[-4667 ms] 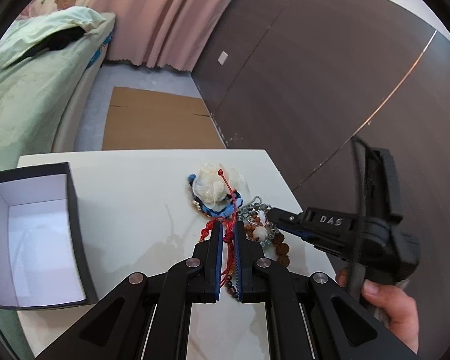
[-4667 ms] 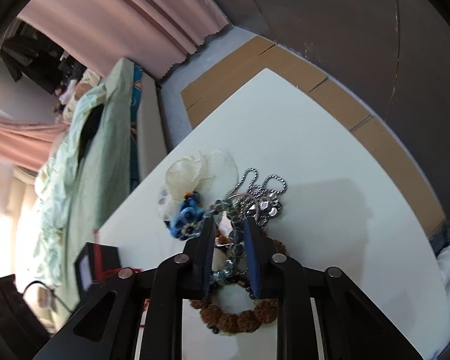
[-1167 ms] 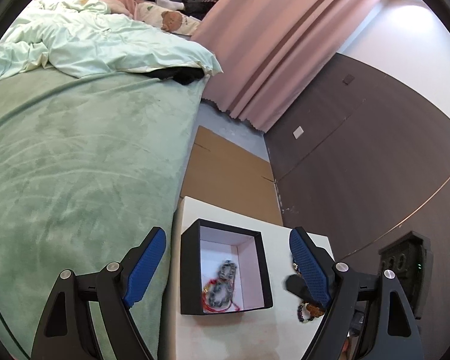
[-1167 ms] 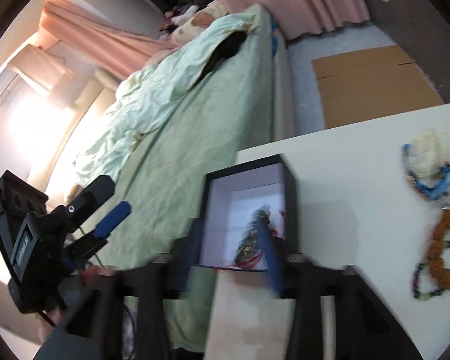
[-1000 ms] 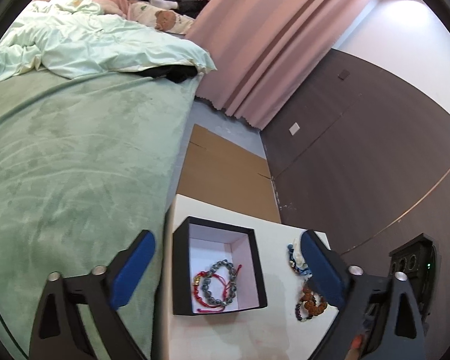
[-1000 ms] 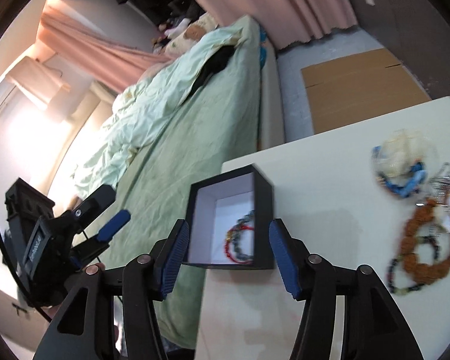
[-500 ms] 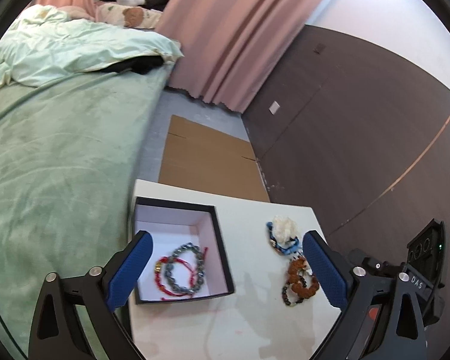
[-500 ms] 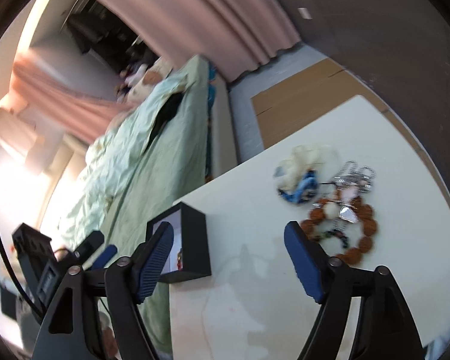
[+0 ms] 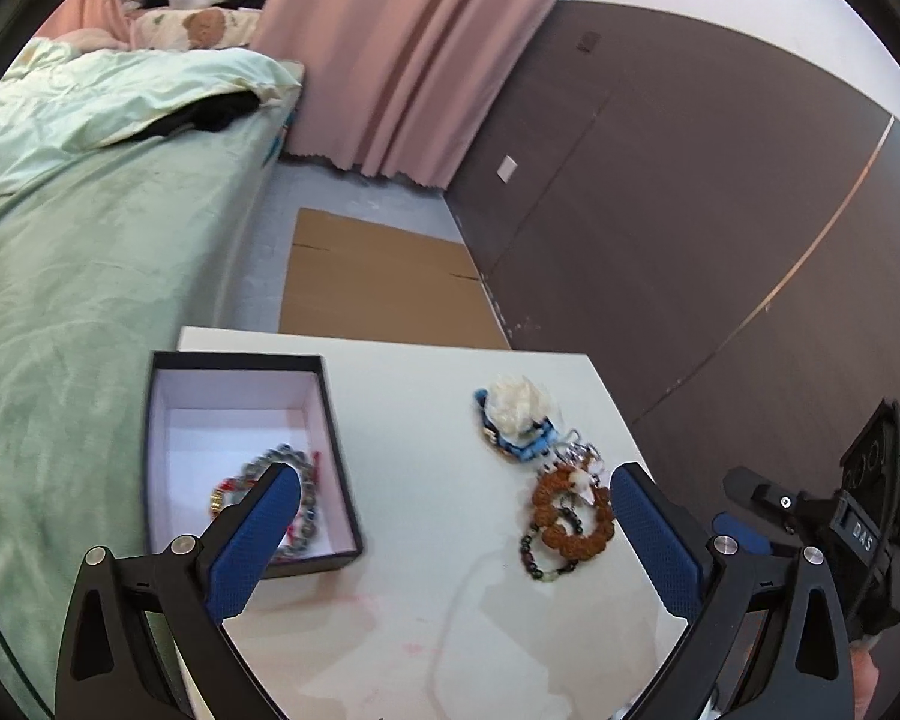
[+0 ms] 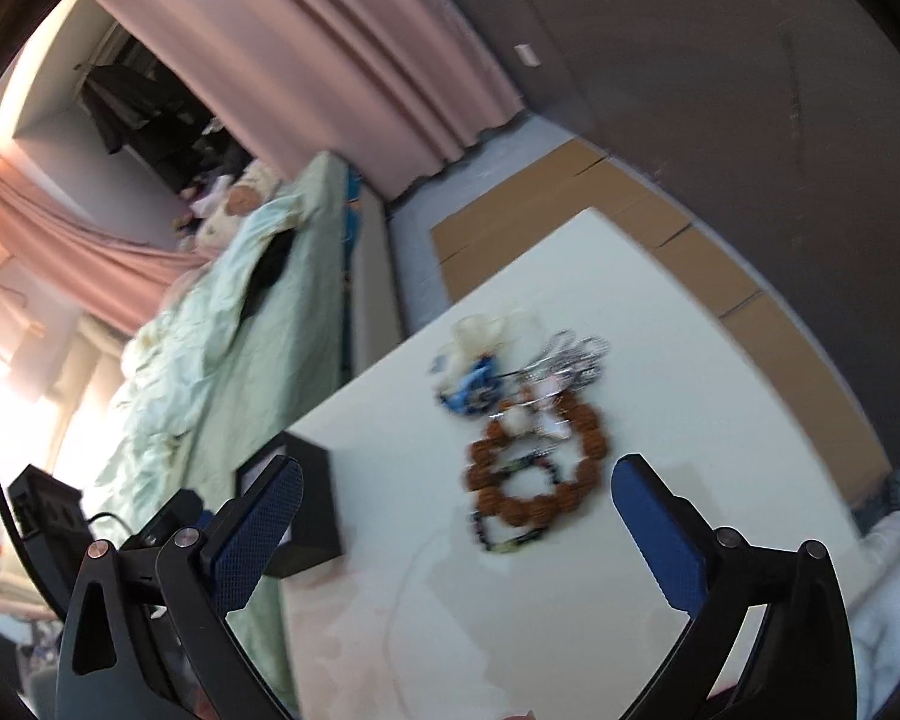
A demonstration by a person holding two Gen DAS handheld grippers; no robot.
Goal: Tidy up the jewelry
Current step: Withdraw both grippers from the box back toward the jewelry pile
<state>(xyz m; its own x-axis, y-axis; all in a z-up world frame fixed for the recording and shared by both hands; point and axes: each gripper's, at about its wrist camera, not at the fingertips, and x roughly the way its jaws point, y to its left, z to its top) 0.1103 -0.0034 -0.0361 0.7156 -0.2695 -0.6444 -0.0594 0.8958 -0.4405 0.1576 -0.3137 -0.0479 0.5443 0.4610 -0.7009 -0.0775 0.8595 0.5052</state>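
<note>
A black box [image 9: 339,456] with a white inside stands at the left of the white table [image 9: 414,480]; a grey bead bracelet [image 9: 282,462] and a red cord bracelet lie in it. A jewelry pile lies to the right: a brown bead bracelet [image 9: 570,516], a dark bead strand [image 9: 540,564], a blue-and-white piece [image 9: 519,420], and silver chains [image 10: 570,357]. My left gripper [image 9: 453,531] hangs open above the table with nothing between its fingers. My right gripper [image 10: 459,528] is opening wide above the brown bead bracelet [image 10: 534,468], nothing held. The box [image 10: 309,516] sits left of it.
A green bed [image 9: 90,276] runs along the table's left edge. Flat cardboard [image 9: 378,288] lies on the floor beyond the table, with pink curtains [image 9: 390,60] and a dark wall [image 9: 660,210] behind. White cloth [image 10: 888,540] shows past the table's right edge.
Both grippers have swung from the box toward the jewelry pile at the right. The right jaws have spread wider. The two bracelets stay in the box.
</note>
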